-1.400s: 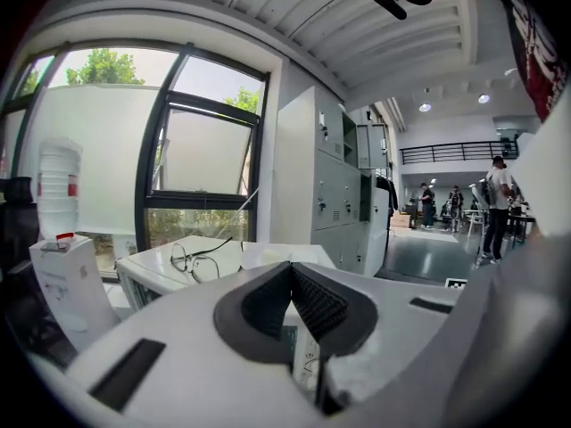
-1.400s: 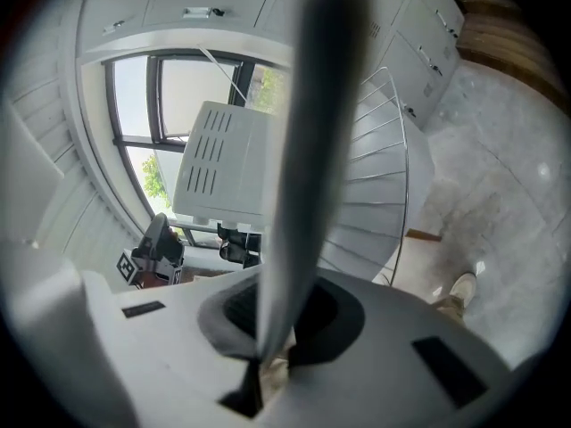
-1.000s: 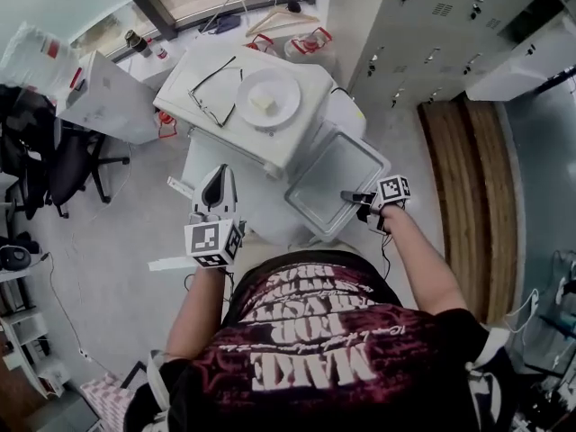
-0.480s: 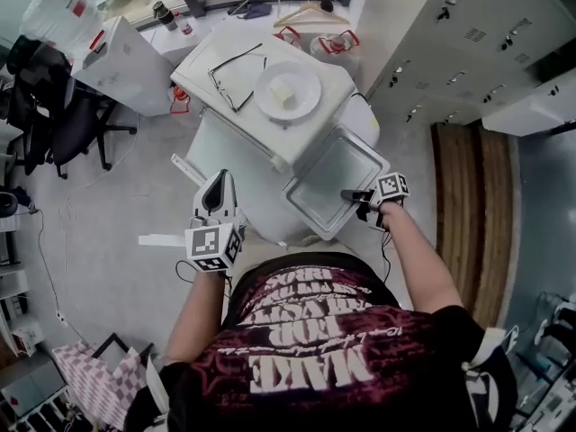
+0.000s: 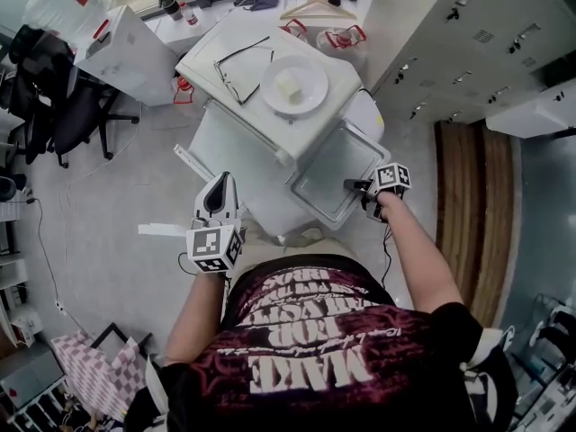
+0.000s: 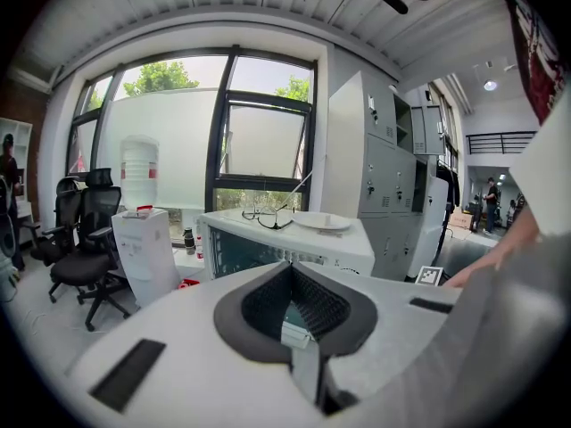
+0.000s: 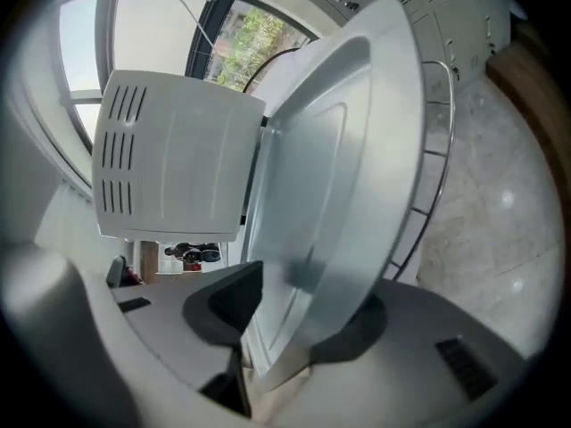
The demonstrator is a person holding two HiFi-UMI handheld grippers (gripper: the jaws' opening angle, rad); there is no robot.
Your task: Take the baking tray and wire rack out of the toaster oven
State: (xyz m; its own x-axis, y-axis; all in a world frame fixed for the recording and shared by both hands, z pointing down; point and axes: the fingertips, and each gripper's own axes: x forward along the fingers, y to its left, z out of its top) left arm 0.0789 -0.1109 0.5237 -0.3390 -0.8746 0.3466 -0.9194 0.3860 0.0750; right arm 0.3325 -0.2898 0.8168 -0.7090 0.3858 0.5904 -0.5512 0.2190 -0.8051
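Observation:
The white toaster oven [image 5: 236,147] stands on a table, its glass front also showing in the left gripper view [image 6: 259,250]. The grey baking tray [image 5: 335,174] sticks out at the oven's right side. The rim of the baking tray [image 7: 312,203] lies between the jaws of my right gripper [image 5: 353,185], which have just been opening. In its own view the right gripper [image 7: 294,306] stands open around that rim. The wire rack [image 7: 439,141] shows behind the tray. My left gripper [image 5: 219,183] hangs shut and empty in front of the oven, and in its own view the left gripper [image 6: 290,275] points at it.
A white plate [image 5: 294,85] and a pair of glasses [image 5: 238,66] lie on the oven's top. Grey lockers [image 5: 450,34] line the right. Black office chairs [image 5: 63,115] and a white box [image 5: 126,52] stand at the left, with a window behind.
The head view has swung, so the oven sits further right and higher in the picture. The right gripper and tray have shifted slightly against the oven. The left gripper has barely moved.

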